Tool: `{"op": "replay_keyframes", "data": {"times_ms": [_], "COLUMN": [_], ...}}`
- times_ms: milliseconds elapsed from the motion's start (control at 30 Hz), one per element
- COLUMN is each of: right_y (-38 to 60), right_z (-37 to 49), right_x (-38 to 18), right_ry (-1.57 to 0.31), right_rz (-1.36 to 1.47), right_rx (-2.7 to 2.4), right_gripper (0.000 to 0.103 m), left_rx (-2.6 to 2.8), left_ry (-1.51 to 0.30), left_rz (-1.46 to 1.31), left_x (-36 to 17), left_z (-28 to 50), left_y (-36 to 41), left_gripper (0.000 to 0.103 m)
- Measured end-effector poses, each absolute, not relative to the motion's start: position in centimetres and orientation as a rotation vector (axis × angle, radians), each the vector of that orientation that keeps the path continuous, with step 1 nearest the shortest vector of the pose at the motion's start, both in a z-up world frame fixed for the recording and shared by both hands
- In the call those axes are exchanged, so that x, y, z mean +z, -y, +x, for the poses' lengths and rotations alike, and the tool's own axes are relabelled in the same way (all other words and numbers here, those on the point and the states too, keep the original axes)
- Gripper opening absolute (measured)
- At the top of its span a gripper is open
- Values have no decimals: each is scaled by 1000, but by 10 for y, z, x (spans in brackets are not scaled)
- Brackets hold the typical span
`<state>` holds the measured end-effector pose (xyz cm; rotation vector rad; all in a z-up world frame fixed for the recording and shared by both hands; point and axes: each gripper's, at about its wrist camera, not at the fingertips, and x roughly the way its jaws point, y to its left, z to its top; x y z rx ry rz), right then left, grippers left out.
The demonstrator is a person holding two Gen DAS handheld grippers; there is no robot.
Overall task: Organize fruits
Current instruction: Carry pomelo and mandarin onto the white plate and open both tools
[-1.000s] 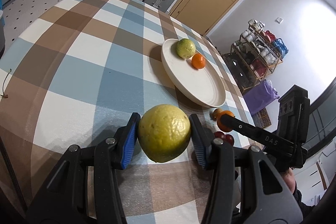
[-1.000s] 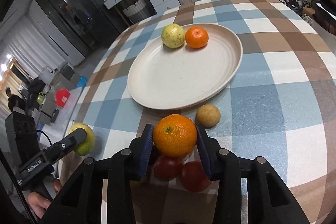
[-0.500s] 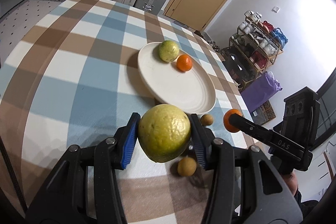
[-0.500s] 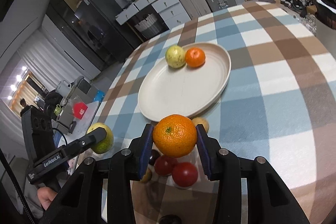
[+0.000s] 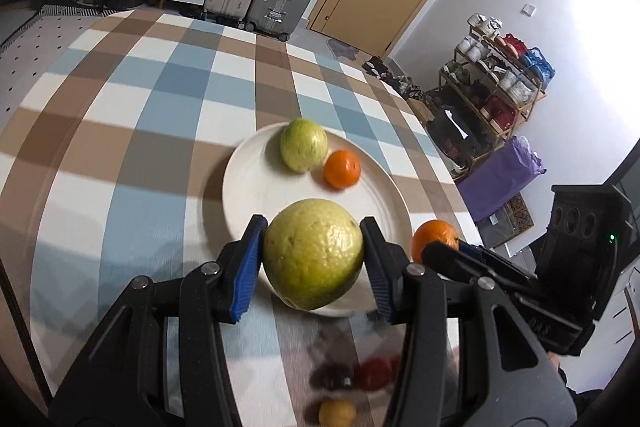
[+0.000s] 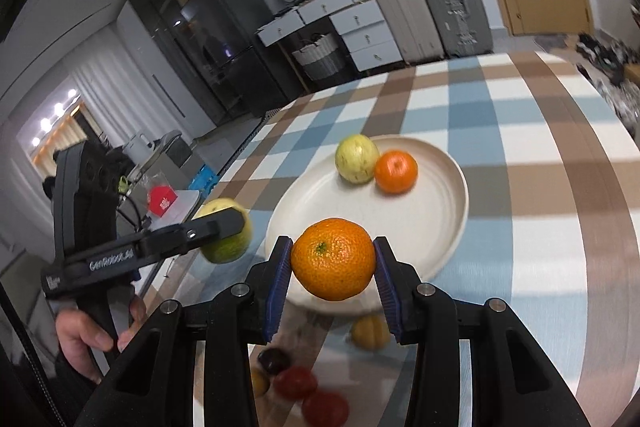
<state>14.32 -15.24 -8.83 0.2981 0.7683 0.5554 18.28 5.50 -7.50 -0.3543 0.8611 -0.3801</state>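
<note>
Through the left wrist camera, your left gripper [image 5: 313,254] pinches the big yellow-green fruit [image 5: 313,254], which has risen off the checked cloth and now hangs over the near rim of the plate [image 5: 248,187]. In the right wrist view, your right gripper [image 6: 333,259] clamps the orange [image 6: 333,259], also carried higher and closer to the plate, so both look ready to set down.

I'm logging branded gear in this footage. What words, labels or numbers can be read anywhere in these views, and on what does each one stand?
"GenRobot.AI": white print on the side of the left gripper, seen from the right wrist view as it holds the green-yellow fruit.
Right gripper: raised lettering on its body in the left wrist view, too dark to read.
Red box beyond the table: white marking, too blurred to read.
Nothing else is legible.
</note>
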Motion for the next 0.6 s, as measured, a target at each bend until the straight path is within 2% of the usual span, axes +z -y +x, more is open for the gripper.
{"op": "replay_keyframes", "data": {"times_ms": [600], "right_y": [120], "right_z": [213], "right_x": [-112], "right_ry": [-822], "right_rz": [165], "right_rx": [594], "right_gripper": [41], "left_rx": [-320], "left_ry": [-959], "left_rz": [-333], "left_x": [-112], "left_z": [282], "left_y": [-43], "left_gripper": [45]}}
